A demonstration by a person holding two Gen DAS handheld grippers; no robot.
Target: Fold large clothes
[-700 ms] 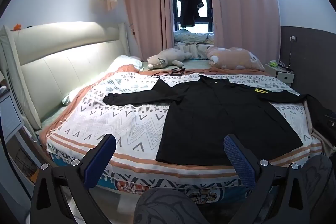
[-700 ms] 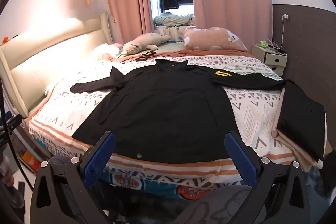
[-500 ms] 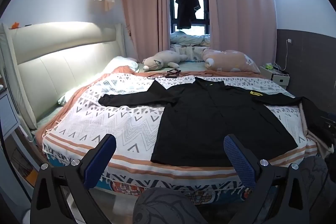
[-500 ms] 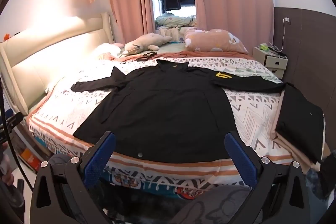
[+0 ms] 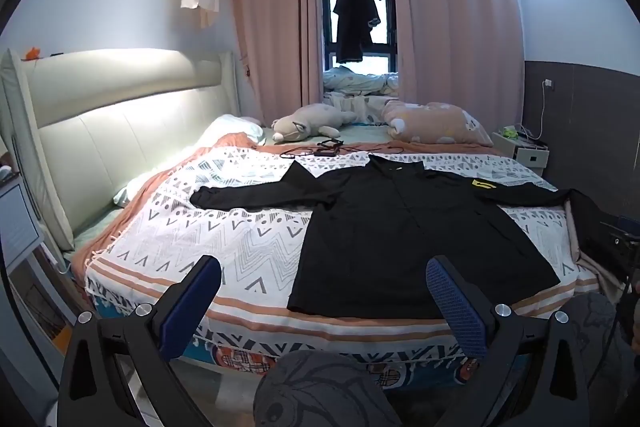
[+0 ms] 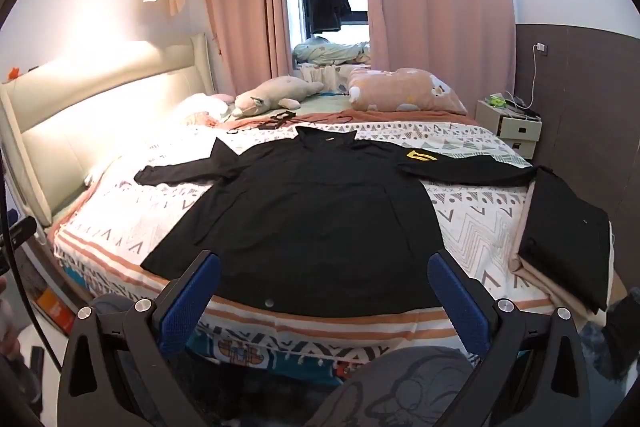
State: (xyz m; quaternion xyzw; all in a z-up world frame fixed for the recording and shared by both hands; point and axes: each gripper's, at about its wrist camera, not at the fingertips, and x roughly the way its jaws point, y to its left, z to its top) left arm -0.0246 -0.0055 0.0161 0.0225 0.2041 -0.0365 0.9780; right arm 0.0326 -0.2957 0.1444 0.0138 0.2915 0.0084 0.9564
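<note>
Across the bed [image 5: 168, 239], spread flat on the patterned cover, lies the black shirt [image 6: 312, 223]: collar toward twelve o'clock, hem along the near edge at six, one sleeve [image 5: 256, 195] stretched to nine and the other, past a yellow logo [image 6: 420, 157], running to three. At three o'clock a folded dark pile [image 6: 568, 231] sits at the bed's edge, with the sleeve's end just reaching it. Beyond the collar, around twelve, are a cable [image 5: 320, 149], a plush toy [image 5: 308, 121] and a pillow [image 5: 436, 125].

Neither tool touches cloth. The left tool [image 5: 324, 301] hangs off the near edge toward the shirt's seven o'clock corner, released and spread wide with nothing between its blue pads. The right tool [image 6: 324, 293] hovers over the hem at six, equally released and empty.

Risks, as I judge them: the hem lies right on the bed's edge, so a pinch there could catch the cover along with the shirt and drag both. Lifting one side alone would likely skew the body and wrinkle it. The three o'clock sleeve could snag or topple the folded pile when swung inward. Dark fabric hides its seams, so a fold line is easy to misjudge.
</note>
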